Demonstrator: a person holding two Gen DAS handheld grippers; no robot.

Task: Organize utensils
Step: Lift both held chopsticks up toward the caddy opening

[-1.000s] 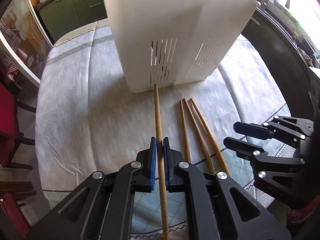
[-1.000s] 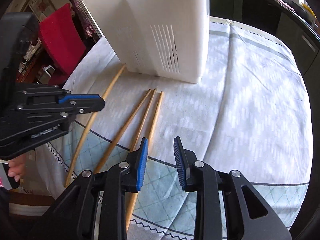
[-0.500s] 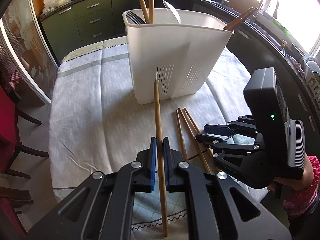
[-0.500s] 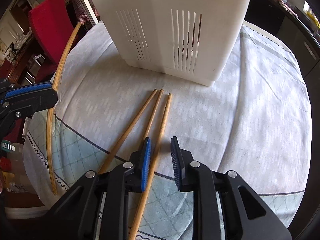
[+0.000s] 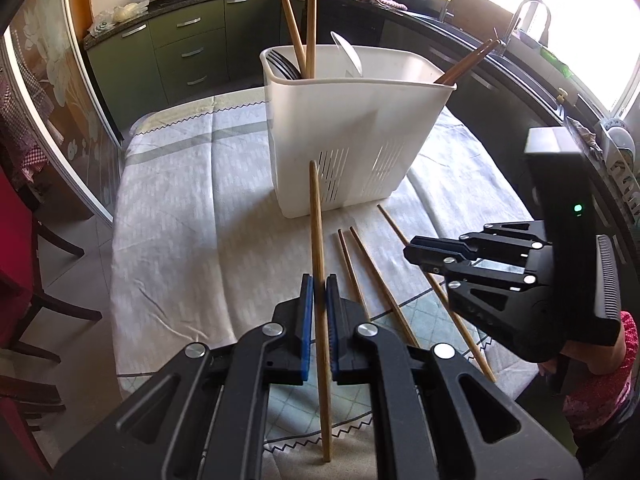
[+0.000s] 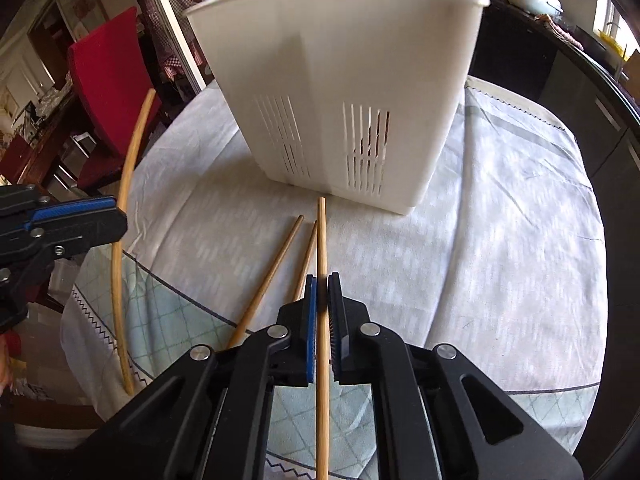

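A white slotted utensil holder (image 5: 344,136) stands on the clothed table and also shows in the right wrist view (image 6: 340,92). It holds chopsticks, forks and a spoon. My left gripper (image 5: 319,292) is shut on a wooden chopstick (image 5: 316,216), lifted above the cloth and pointing at the holder; this chopstick shows at the left of the right wrist view (image 6: 126,200). My right gripper (image 6: 322,292) is shut on another chopstick (image 6: 321,236), and appears at the right of the left wrist view (image 5: 424,254). Two loose chopsticks (image 6: 276,264) lie on the cloth beside it.
The round table carries a pale patterned cloth (image 5: 180,208). A red chair (image 6: 108,80) stands at the table's far side. Dark kitchen cabinets (image 5: 176,48) and a counter with a sink (image 5: 520,28) curve behind the table.
My left gripper has lifted its chopstick higher and drawn back from the holder. My right gripper has closed on one of the three chopsticks lying on the cloth.
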